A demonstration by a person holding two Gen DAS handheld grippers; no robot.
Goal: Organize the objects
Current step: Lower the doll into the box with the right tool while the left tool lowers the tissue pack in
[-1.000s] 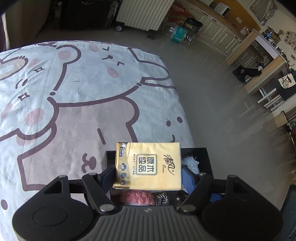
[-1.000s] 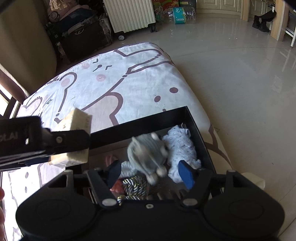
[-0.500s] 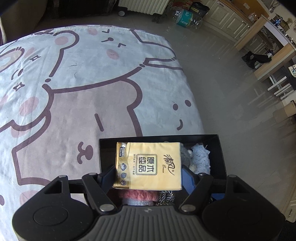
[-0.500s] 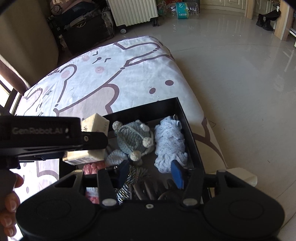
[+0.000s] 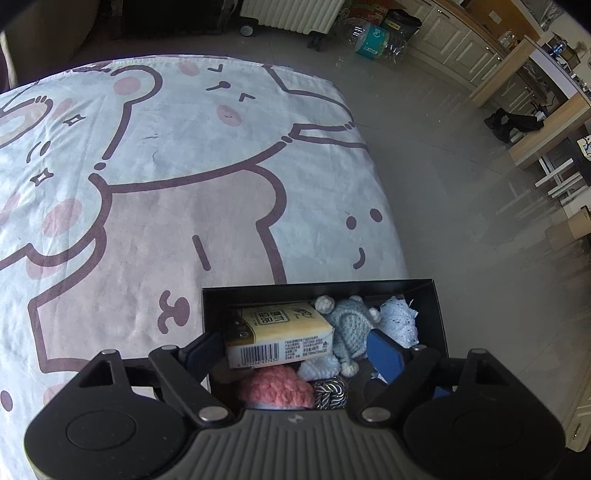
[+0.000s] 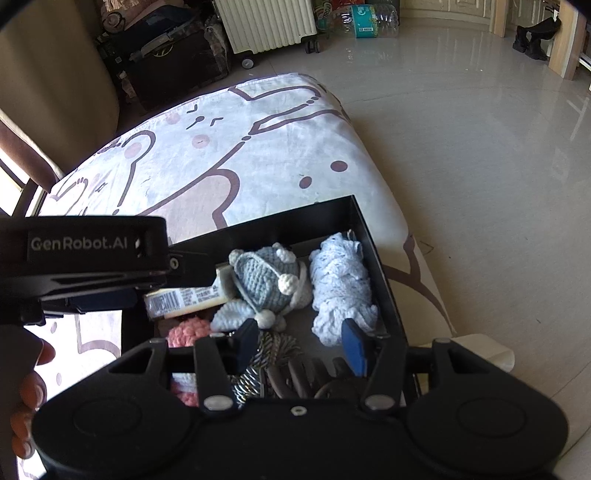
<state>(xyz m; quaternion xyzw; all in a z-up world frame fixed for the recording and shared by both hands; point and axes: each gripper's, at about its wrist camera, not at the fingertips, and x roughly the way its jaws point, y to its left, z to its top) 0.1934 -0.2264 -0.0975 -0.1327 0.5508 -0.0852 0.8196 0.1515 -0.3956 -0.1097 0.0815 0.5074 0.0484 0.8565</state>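
Note:
A black box (image 5: 436, 306) (image 6: 369, 236) sits on the bed's near right corner. In it lie a yellow tissue pack (image 5: 280, 332) (image 6: 184, 299), a grey-blue crochet toy (image 5: 349, 325) (image 6: 266, 280), a white lacy bundle (image 5: 399, 321) (image 6: 340, 284), a pink knit piece (image 5: 275, 387) (image 6: 188, 330) and a striped cord (image 5: 330, 393). My left gripper (image 5: 295, 350) is open above the box; the tissue pack lies tilted between its fingers, against the left one. My right gripper (image 6: 301, 343) is open and empty above the box's near part.
The bed sheet (image 5: 166, 166) with a cartoon bear print stretches to the left and far side. Beyond the bed's right edge is tiled floor (image 6: 480, 166). A white radiator (image 6: 266, 22), dark bags and water bottles stand at the far wall.
My left gripper has opened and the tissue pack has dropped into the box, tilted. My right gripper let go of the grey-blue crochet toy, which now lies in the box.

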